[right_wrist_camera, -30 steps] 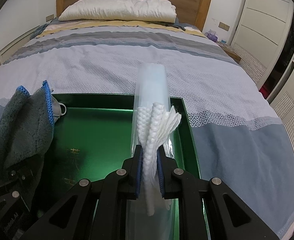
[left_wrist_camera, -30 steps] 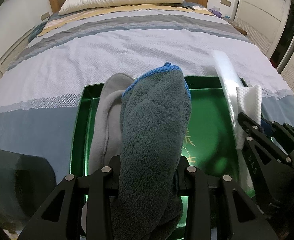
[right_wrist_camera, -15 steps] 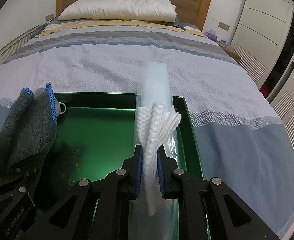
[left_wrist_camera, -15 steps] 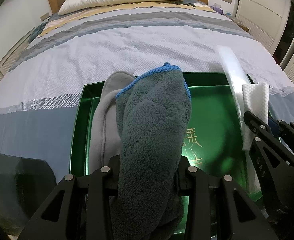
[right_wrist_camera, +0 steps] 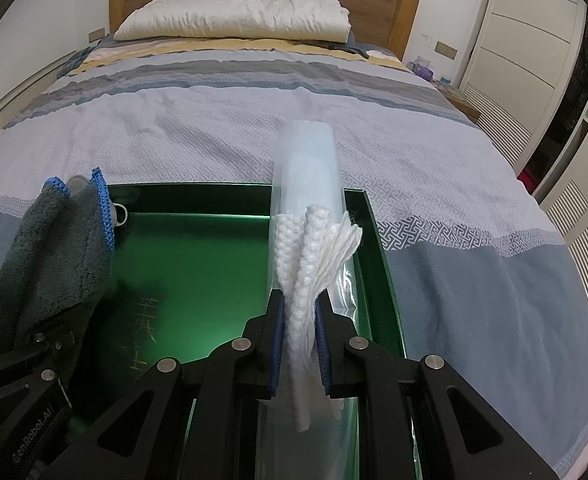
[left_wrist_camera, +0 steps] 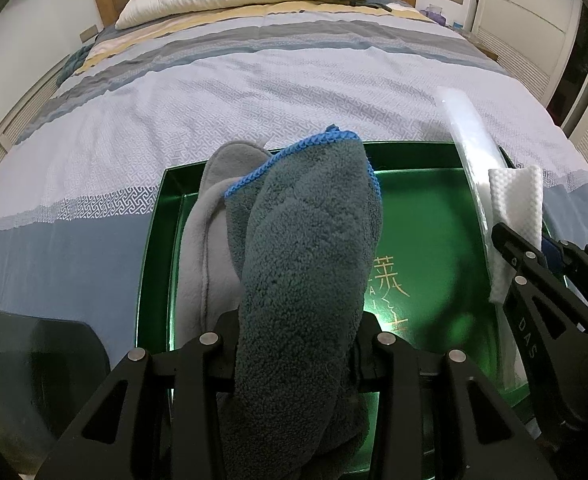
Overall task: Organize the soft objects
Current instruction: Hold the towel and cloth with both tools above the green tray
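While clamped, towel (left_wrist_camera: 310,264) over tray (left_wrist_camera: 422,240)

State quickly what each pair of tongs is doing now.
Left tongs: closed on the grey towel.
Right tongs: closed on the white cloths in plastic.

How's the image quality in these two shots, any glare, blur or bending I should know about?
Left wrist view: sharp; fisheye bows the bed's sides, dark corners; bright glare on the green tray floor by the grey towel. Right wrist view: equally sharp and bowed; a softer sheen on the tray, the clear plastic sleeve looks hazy, and the white cloth shows crisp texture.
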A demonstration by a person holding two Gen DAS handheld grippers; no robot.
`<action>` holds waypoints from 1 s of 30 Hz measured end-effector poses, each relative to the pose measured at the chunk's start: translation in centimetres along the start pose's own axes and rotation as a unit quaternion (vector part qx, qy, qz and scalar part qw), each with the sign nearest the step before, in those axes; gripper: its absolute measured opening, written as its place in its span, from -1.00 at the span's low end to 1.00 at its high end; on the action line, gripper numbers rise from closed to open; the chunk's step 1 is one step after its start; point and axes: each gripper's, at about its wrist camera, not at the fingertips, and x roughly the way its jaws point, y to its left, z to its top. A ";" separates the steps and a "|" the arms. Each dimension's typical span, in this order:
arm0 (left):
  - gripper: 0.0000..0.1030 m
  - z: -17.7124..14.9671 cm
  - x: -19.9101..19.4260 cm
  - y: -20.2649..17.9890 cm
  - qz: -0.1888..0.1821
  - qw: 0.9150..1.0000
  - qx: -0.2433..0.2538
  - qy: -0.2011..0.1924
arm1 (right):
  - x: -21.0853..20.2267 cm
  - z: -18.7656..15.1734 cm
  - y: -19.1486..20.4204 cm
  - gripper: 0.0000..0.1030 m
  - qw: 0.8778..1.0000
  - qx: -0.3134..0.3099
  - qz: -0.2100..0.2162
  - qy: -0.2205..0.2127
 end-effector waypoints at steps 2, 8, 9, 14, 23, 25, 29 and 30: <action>-0.31 0.0 0.1 0.0 0.001 1.000 -0.001 0.001 | 0.1 0.0 0.0 -0.70 1.000 0.000 -0.001 0.001; -0.31 0.1 0.0 0.0 -0.001 1.000 -0.004 0.002 | -0.1 0.2 0.1 -0.67 1.000 -0.003 -0.001 -0.001; -0.31 0.1 0.0 0.0 -0.001 1.000 -0.004 0.001 | -0.2 0.2 0.1 -0.66 1.000 -0.004 -0.001 -0.002; -0.31 0.0 -0.2 0.2 0.000 1.000 -0.003 -0.002 | -0.4 0.1 0.2 -0.65 1.000 -0.004 -0.001 -0.005; -0.34 -0.1 -1.1 0.4 -0.006 1.000 -0.007 -0.010 | -1.1 0.1 0.3 -0.66 1.000 -0.004 -0.002 -0.011; -0.34 0.0 -1.3 0.5 -0.008 1.000 -0.009 -0.011 | -1.3 0.2 0.3 -0.66 1.000 -0.004 -0.001 -0.013; -0.34 0.3 -2.3 0.8 -0.015 1.000 -0.016 -0.020 | -1.7 0.3 0.2 -0.66 1.000 -0.003 0.000 -0.017; -0.34 0.4 -2.7 0.8 -0.015 0.999 -0.015 -0.026 | -1.9 0.4 0.2 -0.66 1.000 -0.003 0.001 -0.018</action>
